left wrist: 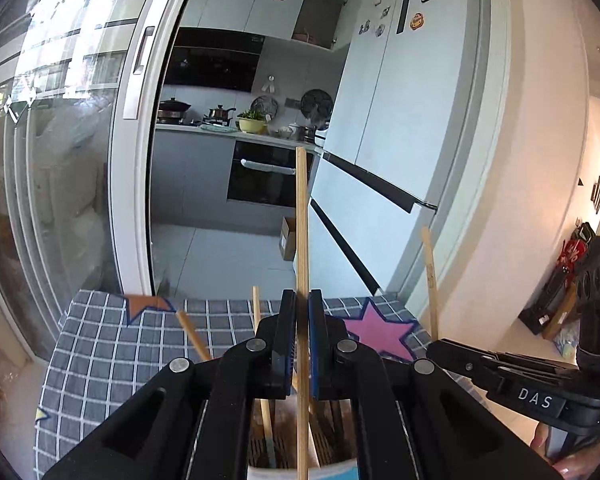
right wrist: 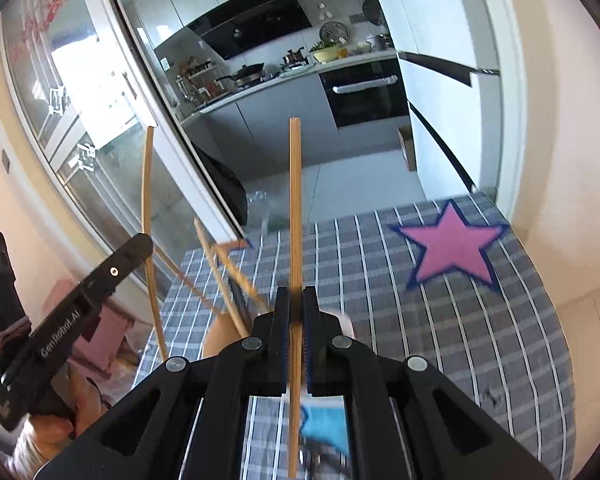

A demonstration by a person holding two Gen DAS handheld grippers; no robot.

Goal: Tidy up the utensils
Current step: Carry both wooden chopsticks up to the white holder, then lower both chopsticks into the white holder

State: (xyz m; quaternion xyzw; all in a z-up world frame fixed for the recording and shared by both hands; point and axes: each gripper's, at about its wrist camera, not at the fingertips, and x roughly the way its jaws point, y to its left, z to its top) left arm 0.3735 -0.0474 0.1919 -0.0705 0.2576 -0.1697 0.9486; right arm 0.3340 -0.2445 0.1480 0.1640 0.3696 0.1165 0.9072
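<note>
1. Holding one chopstick (left wrist: 302, 240) upright, the left gripper (left wrist: 301, 344) is clamped on its shaft directly above the utensil holder (left wrist: 284, 432), likely for a straight drop.
2. Right gripper (right wrist: 296, 340) pinches a second chopstick (right wrist: 295, 220), also upright, above the holder's blue rim (right wrist: 326, 424).
3. Other chopsticks (left wrist: 260, 360) lean inside the holder.
4. Holder stands on the checked bench (right wrist: 480, 340), near the pink star (right wrist: 452, 244).

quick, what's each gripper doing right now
left gripper: closed on a chopstick
right gripper: closed on another chopstick
</note>
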